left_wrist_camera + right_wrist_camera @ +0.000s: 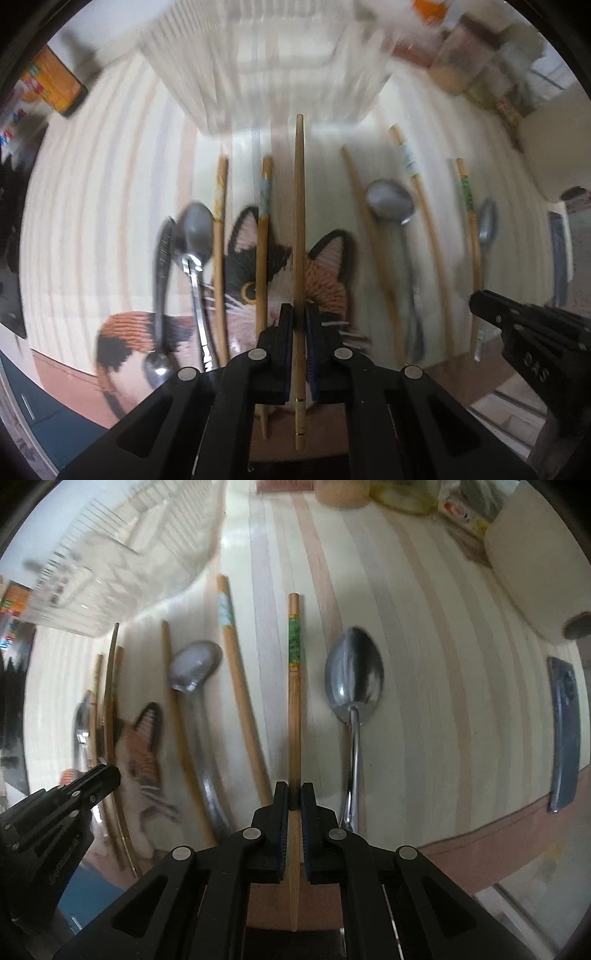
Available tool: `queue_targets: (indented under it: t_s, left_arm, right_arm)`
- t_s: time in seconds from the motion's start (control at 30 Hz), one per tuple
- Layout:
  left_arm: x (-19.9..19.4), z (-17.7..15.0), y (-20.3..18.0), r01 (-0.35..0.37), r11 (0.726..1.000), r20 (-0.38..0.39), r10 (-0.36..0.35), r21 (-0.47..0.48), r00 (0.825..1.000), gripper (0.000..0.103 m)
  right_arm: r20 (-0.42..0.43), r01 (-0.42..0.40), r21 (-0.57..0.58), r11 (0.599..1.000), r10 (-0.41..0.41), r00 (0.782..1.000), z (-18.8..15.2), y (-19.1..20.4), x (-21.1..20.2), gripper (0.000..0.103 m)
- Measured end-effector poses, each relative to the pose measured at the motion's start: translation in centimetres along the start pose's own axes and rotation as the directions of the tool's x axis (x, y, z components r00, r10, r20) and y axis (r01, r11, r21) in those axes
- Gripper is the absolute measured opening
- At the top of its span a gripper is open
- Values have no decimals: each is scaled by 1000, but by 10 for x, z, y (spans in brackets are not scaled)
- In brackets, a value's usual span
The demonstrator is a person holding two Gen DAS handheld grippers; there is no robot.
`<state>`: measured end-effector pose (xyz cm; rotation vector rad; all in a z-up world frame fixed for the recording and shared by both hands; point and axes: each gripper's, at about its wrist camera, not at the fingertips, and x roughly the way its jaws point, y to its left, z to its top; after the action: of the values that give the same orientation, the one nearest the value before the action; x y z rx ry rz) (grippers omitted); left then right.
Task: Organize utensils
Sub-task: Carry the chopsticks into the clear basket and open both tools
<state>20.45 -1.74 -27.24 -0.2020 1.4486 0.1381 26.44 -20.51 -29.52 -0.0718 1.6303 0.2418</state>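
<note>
My left gripper [299, 314] is shut on a plain wooden chopstick [299, 221] that points toward a clear ribbed plastic utensil holder [266, 62]. My right gripper [294, 794] is shut on a chopstick with a green band [294, 686]. On the striped cloth lie more chopsticks [263, 236], one with a pale blue band [236, 672], and metal spoons [195, 236] [352, 679] [390, 203]. The right gripper shows at the right edge of the left wrist view [524, 332]; the left gripper shows at the left of the right wrist view [62, 805].
A cat-face patch [325, 280] is on the striped tablecloth [424, 627]. Jars and bottles [461, 59] stand at the back right. A white roll [532, 572] and a dark blue flat object [563, 731] lie to the right. An orange package [51, 85] is at the far left.
</note>
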Motion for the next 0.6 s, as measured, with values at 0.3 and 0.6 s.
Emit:
queue_targets:
  t_s: [0.3,0.6]
  left_arm:
    - [-109,7,29,35,999,198,-28,-32,980,4]
    - [-155,111,53,183,980,301,-151,-83,942,4]
  right_arm:
    - [142,-117,-22,993,119,983,21,9,-92,6]
    - [195,-258,-105,960,275,942,120,60,-142,6]
